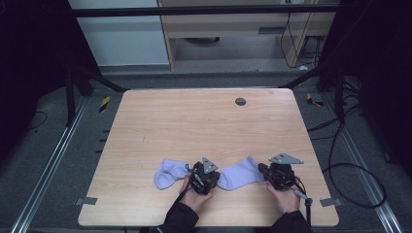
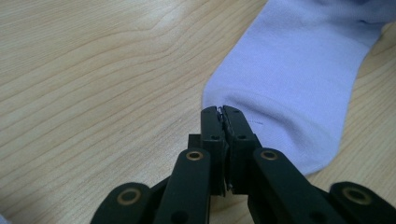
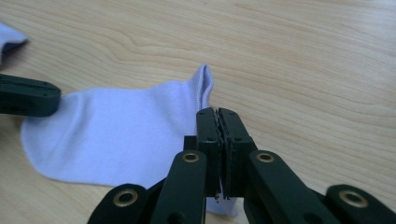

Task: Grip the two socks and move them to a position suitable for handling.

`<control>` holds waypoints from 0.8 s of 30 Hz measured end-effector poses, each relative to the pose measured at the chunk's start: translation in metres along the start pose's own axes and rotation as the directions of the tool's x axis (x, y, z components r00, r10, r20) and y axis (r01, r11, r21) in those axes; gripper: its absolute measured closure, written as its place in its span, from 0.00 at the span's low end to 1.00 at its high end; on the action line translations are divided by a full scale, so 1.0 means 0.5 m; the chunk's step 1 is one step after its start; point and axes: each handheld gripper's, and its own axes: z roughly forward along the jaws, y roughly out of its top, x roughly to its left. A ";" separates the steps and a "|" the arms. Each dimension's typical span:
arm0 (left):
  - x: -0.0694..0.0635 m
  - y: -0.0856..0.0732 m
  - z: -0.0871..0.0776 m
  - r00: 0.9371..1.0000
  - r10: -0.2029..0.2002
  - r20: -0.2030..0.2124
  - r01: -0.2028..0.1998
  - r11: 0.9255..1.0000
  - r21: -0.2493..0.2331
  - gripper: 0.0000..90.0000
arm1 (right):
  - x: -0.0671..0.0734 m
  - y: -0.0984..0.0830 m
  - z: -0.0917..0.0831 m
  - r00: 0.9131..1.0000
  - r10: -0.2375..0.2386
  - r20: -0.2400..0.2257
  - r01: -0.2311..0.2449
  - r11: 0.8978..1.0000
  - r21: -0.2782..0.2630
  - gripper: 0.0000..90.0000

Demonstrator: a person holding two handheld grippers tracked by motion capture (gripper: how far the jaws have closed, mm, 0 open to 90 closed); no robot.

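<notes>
High view: two lilac socks on the tabletop (image 1: 204, 121) near its front edge, side by side. Left sock (image 1: 168, 174) lying just left of the left gripper (image 1: 204, 175); right sock (image 1: 239, 174) stretched between the left gripper and the right gripper (image 1: 277, 174). Hands coming in from below in dark sleeves, left hand (image 1: 194, 194) and right hand (image 1: 284, 198) each wrapped round a gripper body, both held low over the wood. Grey three-cornered plates topping both grippers. Small dark round disc (image 1: 240, 101) far back on the tabletop, well apart from everything.

Left gripper view, closer in: fingers (image 2: 212, 128) pressed together with no gap to speak of, tips set at the edge of the right sock (image 2: 289, 84), a sliver of fabric apparently pinched between them. Sock running up and to the right, flat on the grain.

Right gripper view: fingers (image 3: 208, 130) likewise closed tight, sitting over the near edge of the right sock (image 3: 121, 140), fabric passing under and between them; cuff corner standing up a little just beyond the tips. Other gripper's dark finger at the far left end of the sock, and a scrap of the left sock (image 3: 9, 35) in the top left corner.

Both grippers pointing low and nearly level along the tabletop, aimed inward toward the sock from opposite ends.
</notes>
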 end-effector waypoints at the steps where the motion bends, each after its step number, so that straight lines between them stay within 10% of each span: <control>1: 0.000 0.000 0.000 1.000 -0.001 0.000 0.001 1.000 0.000 0.96 | -0.006 0.000 0.005 1.000 -0.005 0.010 0.005 1.000 0.004 0.96; 11: 0.009 0.004 -0.025 1.000 -0.026 0.002 0.026 0.999 -0.035 0.78 | -0.027 0.000 -0.008 0.998 -0.027 0.050 0.028 0.999 -0.027 0.80; 24: 0.001 -0.007 -0.011 0.999 -0.042 -0.004 0.042 0.999 0.013 0.85 | -0.046 -0.020 0.037 0.999 -0.029 0.027 0.027 0.996 0.080 0.76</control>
